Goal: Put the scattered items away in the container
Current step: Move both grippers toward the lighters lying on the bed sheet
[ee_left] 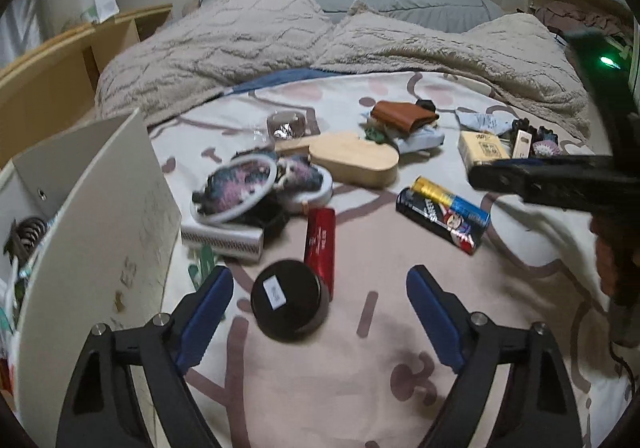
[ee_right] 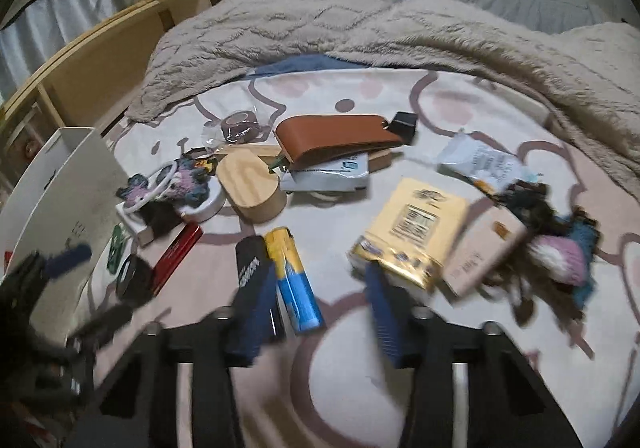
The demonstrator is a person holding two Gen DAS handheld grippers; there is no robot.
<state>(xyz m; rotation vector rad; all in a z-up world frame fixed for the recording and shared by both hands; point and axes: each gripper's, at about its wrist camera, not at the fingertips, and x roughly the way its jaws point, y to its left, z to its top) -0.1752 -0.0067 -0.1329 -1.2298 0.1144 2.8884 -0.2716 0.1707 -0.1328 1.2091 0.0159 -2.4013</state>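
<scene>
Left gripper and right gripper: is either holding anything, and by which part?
Nothing is held. The left gripper is open around the black round tin; the right gripper straddles the yellow-blue tube without touching it.

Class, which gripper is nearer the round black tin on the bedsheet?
Left. The left gripper has the round black tin between its open jaws; the right gripper hovers further right, by the two tubes.
</scene>
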